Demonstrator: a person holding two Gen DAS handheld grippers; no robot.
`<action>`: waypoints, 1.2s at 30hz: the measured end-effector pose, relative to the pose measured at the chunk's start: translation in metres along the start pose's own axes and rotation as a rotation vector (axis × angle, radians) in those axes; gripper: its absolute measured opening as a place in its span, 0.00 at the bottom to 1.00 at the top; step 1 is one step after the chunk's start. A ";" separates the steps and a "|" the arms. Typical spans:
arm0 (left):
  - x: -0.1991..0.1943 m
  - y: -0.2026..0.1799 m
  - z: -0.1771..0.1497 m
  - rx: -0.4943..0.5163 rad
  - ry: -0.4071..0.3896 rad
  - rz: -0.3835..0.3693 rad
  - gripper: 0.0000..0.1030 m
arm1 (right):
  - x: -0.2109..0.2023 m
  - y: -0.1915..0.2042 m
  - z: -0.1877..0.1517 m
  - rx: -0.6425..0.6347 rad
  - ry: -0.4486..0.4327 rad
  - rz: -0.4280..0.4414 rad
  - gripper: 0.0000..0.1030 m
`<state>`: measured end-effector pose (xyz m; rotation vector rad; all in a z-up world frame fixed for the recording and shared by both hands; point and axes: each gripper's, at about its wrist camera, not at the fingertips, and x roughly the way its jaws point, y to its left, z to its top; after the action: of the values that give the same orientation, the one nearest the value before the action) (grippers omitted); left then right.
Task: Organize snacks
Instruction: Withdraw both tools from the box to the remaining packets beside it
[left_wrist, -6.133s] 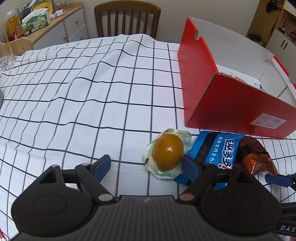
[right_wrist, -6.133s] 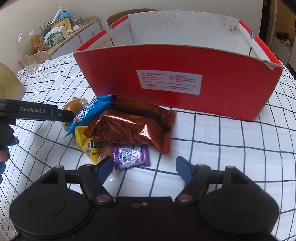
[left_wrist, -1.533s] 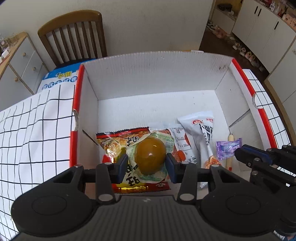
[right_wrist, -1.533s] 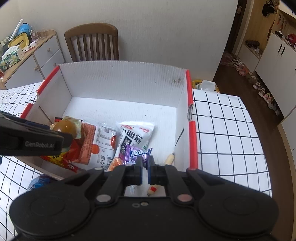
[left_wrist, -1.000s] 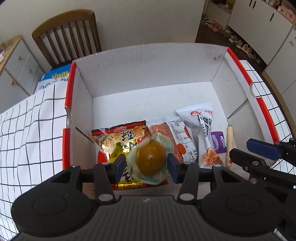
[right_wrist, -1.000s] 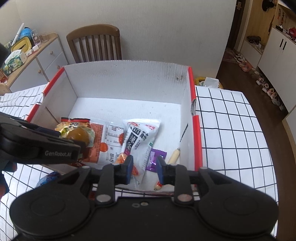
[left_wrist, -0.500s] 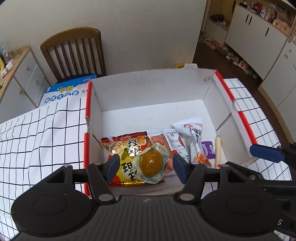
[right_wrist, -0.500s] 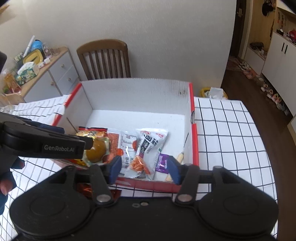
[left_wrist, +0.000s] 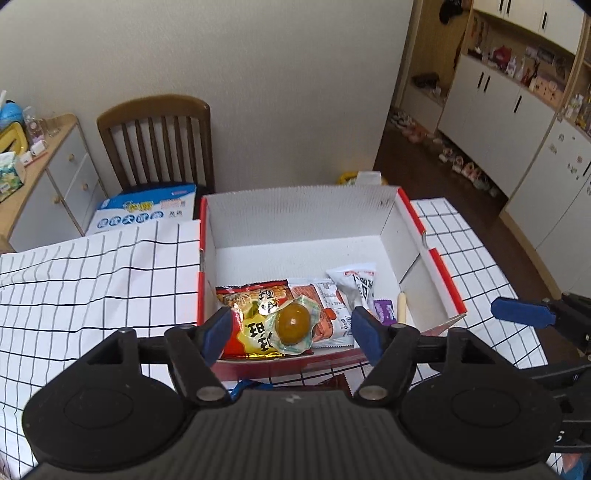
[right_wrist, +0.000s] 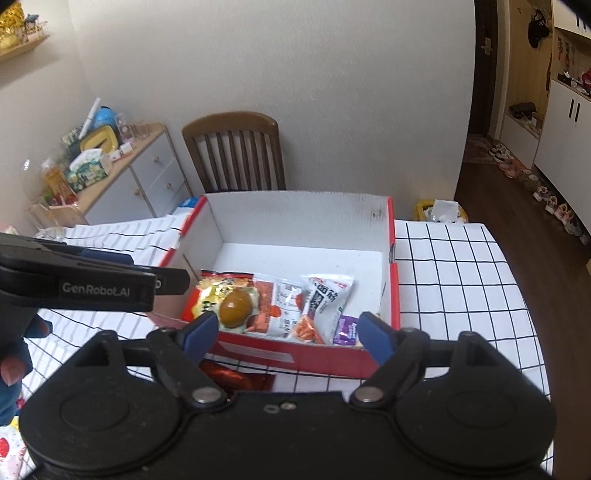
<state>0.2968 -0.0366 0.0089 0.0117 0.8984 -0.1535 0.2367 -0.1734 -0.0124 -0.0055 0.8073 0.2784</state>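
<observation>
A red box with a white inside (left_wrist: 299, 225) (right_wrist: 299, 214) stands on the checked tablecloth. In it lie a brown egg in a clear pack (left_wrist: 293, 320) (right_wrist: 235, 303) on a yellow snack bag (left_wrist: 255, 314) (right_wrist: 210, 295), a white sachet (left_wrist: 332, 314), a white noodle-snack bag (left_wrist: 356, 282) (right_wrist: 325, 295), a purple candy (left_wrist: 384, 311) (right_wrist: 347, 329) and a sausage stick (left_wrist: 401, 304). My left gripper (left_wrist: 291, 336) is open and empty, above the box's near wall. My right gripper (right_wrist: 284, 334) is open and empty, also above the near wall.
A shiny red-brown bag (right_wrist: 236, 378) and a bit of a blue pack (left_wrist: 251, 387) lie on the cloth in front of the box. A wooden chair (left_wrist: 159, 140) and a blue-white carton (left_wrist: 144, 212) stand behind the table. A sideboard (right_wrist: 122, 177) is at the left.
Both grippers let go of their snacks into the box: the egg from the left, the purple candy from the right. Both have opened wide and risen back from the box.
</observation>
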 end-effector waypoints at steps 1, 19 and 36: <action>-0.004 0.000 -0.002 -0.002 -0.006 -0.003 0.68 | -0.004 0.001 -0.001 0.000 -0.005 0.005 0.83; -0.064 0.017 -0.052 -0.039 -0.100 -0.017 0.82 | -0.047 0.017 -0.038 0.032 -0.045 0.078 1.00; -0.027 0.063 -0.112 -0.170 0.027 0.040 0.82 | -0.019 0.021 -0.089 0.086 0.047 0.104 1.00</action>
<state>0.2015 0.0380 -0.0433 -0.1263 0.9355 -0.0390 0.1557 -0.1680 -0.0581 0.1113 0.8672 0.3430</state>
